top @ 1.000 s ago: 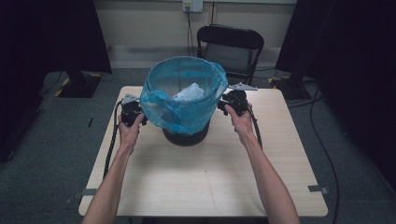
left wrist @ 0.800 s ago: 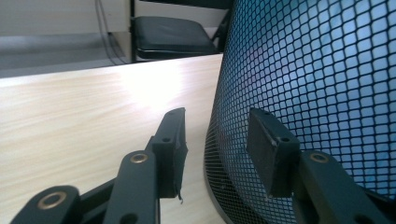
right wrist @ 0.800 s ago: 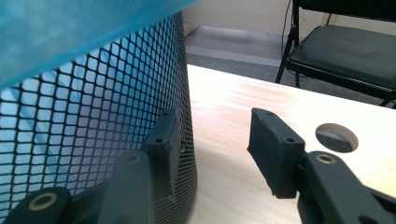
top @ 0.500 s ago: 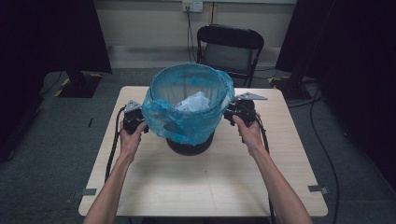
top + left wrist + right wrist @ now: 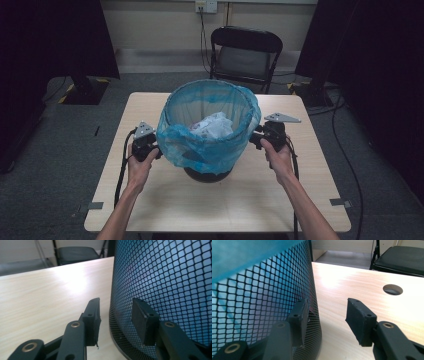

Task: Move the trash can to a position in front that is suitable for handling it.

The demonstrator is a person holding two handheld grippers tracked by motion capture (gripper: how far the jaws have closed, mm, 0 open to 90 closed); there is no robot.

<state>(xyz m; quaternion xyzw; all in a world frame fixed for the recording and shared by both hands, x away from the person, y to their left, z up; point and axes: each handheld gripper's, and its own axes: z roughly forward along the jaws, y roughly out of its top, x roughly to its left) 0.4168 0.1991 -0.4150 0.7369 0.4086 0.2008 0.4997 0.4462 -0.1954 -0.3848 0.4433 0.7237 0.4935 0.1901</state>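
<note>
Blue liner bag (image 5: 207,145) sits in a black mesh bin (image 5: 207,172), folded over its rim, w/ crumpled white paper (image 5: 214,125) inside. Bin stands on the wooden table (image 5: 165,210), roughly mid-table, chair (image 5: 245,52) beyond it on the far side. Left gripper (image 5: 156,150) is just beside the bin's left wall; its jaws, just been opening a bit, stand apart w/ nothing pinched, one pad either side of the mesh edge in the left gripper view (image 5: 116,317). Right gripper (image 5: 255,140) is just beside the bin's right wall; jaws also just been opening, apart, empty gap over bare tabletop (image 5: 328,322), one pad close against the mesh.
</note>
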